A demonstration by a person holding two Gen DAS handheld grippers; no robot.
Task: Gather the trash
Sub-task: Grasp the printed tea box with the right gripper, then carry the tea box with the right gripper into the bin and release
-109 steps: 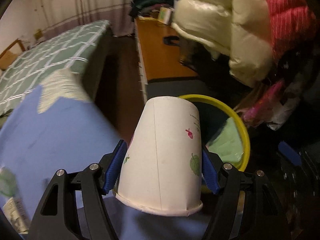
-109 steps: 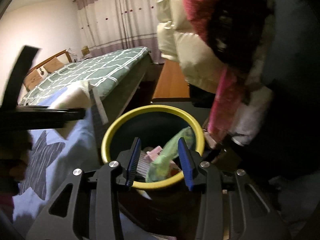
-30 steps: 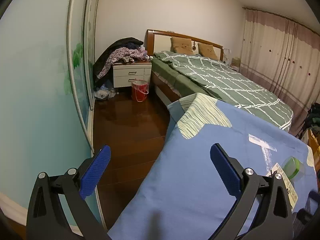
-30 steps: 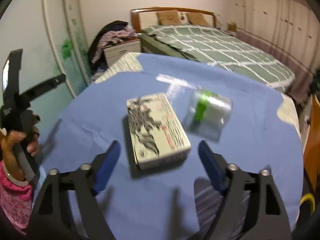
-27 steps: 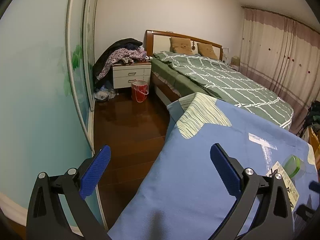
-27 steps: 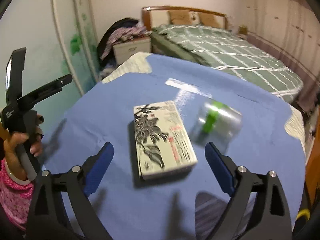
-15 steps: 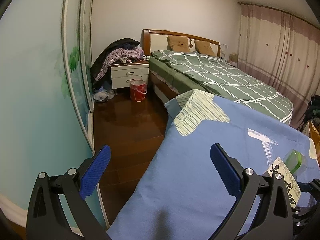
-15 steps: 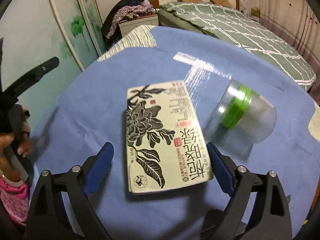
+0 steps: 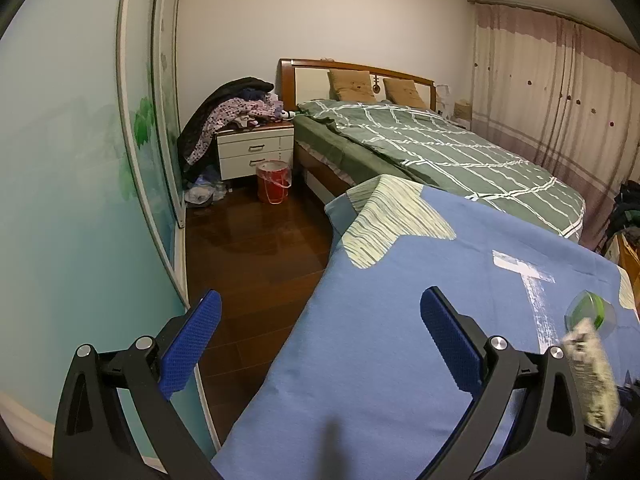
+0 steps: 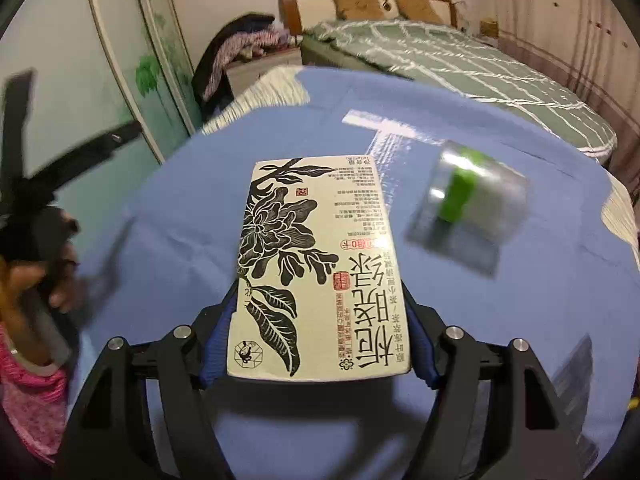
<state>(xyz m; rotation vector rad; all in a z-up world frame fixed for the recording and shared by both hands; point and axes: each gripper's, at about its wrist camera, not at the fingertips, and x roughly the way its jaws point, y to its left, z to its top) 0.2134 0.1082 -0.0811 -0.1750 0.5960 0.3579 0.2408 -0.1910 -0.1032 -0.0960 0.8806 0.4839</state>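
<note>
Cardboard, by the look of it: the box shows at the lower right edge of the left wrist view, blurred, half hidden behind the left hand-held gripper. That gripper stands wide with nothing between its blue pads, hanging over the edge of the blue-covered table and the wood floor. Clear cup with a green band lies just beyond the box at far right. Bed in upper centre.

Right wrist view: box fills the centre, flat on the table, printed face up, black flower on cream. Right hand-held gripper straddles its near end and the jaws are closing; the pads sit at the two long side edges, contact looks made or nearly made, hard to tell under the box rim. Cup lies on its side at right centre, apart from the box, motion-blurred. Left hand with its tool at left edge.

Handling guess: box is likely light and maybe empty, stiff along edges but walls could cave under a hard squeeze; smooth print may slip. Best hold is across the narrow width near one end, as lined up now, with modest force. Cup looks thin, crushable, apt to roll.
</note>
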